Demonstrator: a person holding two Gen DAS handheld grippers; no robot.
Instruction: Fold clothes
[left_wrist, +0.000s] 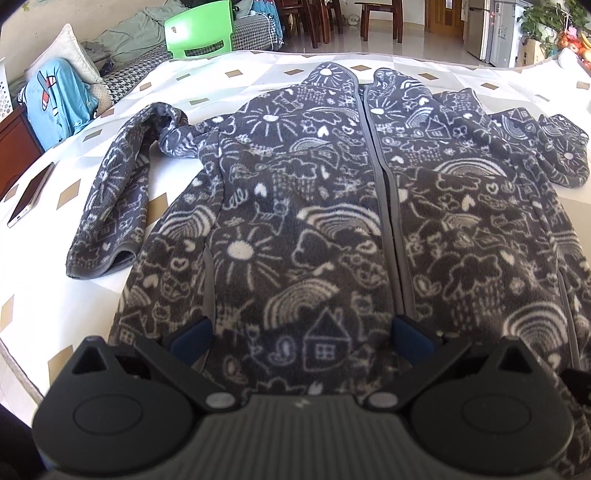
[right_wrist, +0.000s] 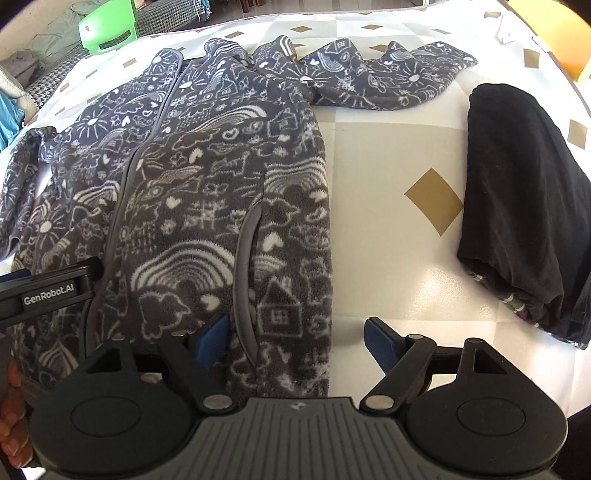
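On bench (right_wrist: 388, 258): fleece jacket (left_wrist: 295, 221) flat, zipped, sleeves out, unfolded | black garment (right_wrist: 524, 206) folded beside | left gripper (left_wrist: 301, 330), right gripper (right_wrist: 295, 334) both spread wide, empty, over hem

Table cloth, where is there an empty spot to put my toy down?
Between the fleece jacket and the folded black garment the table cloth lies bare. Another bare strip sits between the left sleeve and the flat tablet-like device. The middle is crowded.
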